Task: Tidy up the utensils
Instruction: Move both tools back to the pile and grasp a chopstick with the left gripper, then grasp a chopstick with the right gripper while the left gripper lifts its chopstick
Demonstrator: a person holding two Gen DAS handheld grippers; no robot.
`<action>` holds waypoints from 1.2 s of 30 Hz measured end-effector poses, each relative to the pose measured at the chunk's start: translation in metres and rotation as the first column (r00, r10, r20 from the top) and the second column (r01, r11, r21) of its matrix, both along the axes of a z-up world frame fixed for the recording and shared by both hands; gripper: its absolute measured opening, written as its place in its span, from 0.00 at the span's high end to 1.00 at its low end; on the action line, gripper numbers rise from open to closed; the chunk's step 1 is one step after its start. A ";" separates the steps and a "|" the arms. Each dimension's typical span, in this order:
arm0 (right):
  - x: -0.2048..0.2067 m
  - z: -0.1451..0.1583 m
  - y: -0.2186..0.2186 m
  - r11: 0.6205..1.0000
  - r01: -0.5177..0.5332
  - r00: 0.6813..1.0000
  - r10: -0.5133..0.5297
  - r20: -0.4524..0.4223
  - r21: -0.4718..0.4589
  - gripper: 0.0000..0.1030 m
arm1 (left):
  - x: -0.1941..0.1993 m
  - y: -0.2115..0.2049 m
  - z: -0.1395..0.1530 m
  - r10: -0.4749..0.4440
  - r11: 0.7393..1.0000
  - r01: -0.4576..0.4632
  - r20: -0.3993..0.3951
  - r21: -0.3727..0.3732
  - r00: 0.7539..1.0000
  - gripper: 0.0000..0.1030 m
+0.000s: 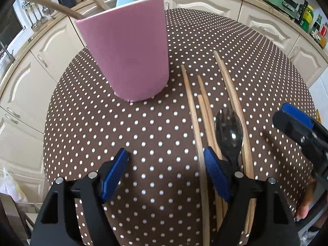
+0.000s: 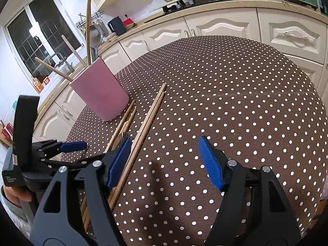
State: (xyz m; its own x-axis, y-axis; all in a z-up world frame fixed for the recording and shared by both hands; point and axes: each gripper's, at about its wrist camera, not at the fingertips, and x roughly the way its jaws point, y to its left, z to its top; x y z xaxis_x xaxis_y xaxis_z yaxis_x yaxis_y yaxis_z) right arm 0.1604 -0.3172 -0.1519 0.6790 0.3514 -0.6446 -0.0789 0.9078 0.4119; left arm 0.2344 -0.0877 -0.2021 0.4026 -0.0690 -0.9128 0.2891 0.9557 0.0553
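A pink cup (image 1: pixel 127 57) stands on the dotted table (image 1: pixel 102 135), with wooden sticks and a metal spoon (image 2: pixel 95 34) leaning out of it. To its right lie several wooden chopsticks (image 1: pixel 192 112) and a dark spoon over a fork (image 1: pixel 229 131). My left gripper (image 1: pixel 165 150) hovers open in front of the cup, nothing between its pads; its right finger is over the chopsticks. My right gripper (image 2: pixel 165 139) is open over bare cloth, with a long chopstick pair (image 2: pixel 147 123) beside its left finger. In the right wrist view the cup (image 2: pixel 102 94) sits far left.
Brown cloth with white dots (image 2: pixel 225 102) covers the round table. Cream cabinets (image 2: pixel 225 26) and a counter with a stove and pots curve behind it. A hand (image 2: pixel 14 194) holds the left tool. A plastic bag (image 1: pixel 10 186) sits low at left.
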 end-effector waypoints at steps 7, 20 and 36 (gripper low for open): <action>0.018 0.007 0.008 0.998 -0.009 0.998 0.005 -0.061 -0.054 0.34 | 0.017 -0.007 0.002 0.019 0.998 -0.016 0.039 -0.063 0.999 0.72; 0.052 0.002 0.052 0.951 -0.068 0.985 0.015 -0.172 -0.302 0.34 | -0.036 0.049 0.002 0.098 0.972 -0.088 0.035 -0.219 0.995 0.93; 0.097 -0.005 0.096 0.889 -0.170 0.967 0.067 -0.246 -0.426 0.55 | -0.029 0.073 0.003 0.144 0.955 -0.153 -0.054 -0.255 0.988 0.89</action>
State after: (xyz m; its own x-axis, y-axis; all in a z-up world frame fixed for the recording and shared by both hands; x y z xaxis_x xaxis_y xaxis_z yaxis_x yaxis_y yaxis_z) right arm 0.2573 -0.2212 -0.1569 0.4742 0.0653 -0.8780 -0.1523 0.9883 -0.0087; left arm 0.2052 -0.0144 -0.1995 0.3945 -0.2450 -0.8856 0.1399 0.9686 -0.2057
